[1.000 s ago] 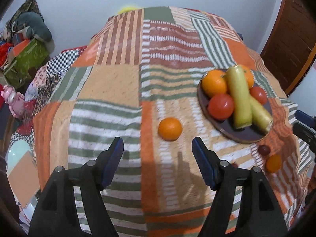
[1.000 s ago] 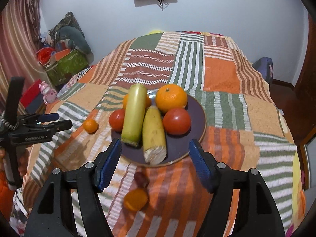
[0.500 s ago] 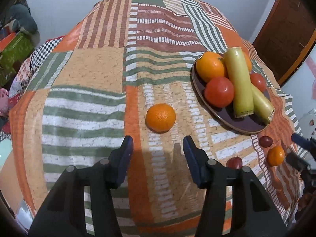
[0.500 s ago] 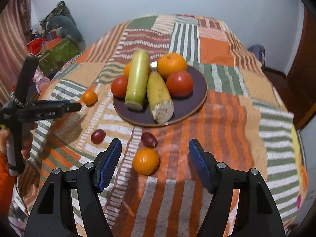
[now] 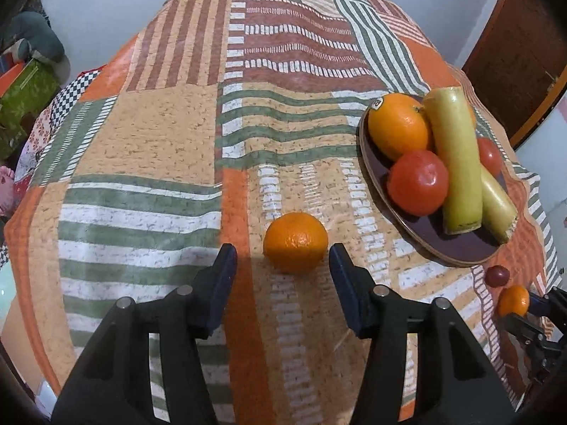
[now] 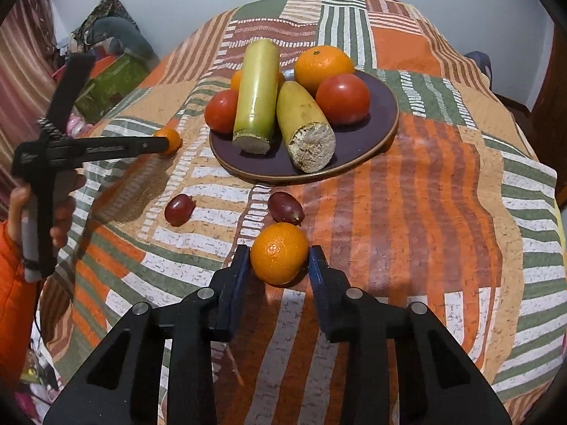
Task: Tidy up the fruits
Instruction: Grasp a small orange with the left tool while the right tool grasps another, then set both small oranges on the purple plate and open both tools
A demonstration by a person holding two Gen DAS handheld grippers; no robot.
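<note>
On the patchwork bed (image 6: 443, 177), the right hand-held gripper (image 6: 278, 265) brackets a small round orange mandarin (image 6: 279, 253) near the front edge, pads spread, not clearly gripping. The left hand-held gripper (image 5: 281, 265) stands spread just short of another orange mandarin (image 5: 296, 242) beside the dark purple plate (image 5: 457, 251).

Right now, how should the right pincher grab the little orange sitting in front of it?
Pinch the small orange across its widest middle, one pad on each side. It is round and lies loose on the blanket, so low or high grips could slip. The right gripper already straddles it from the near side, so it probably only needs to close.
</note>
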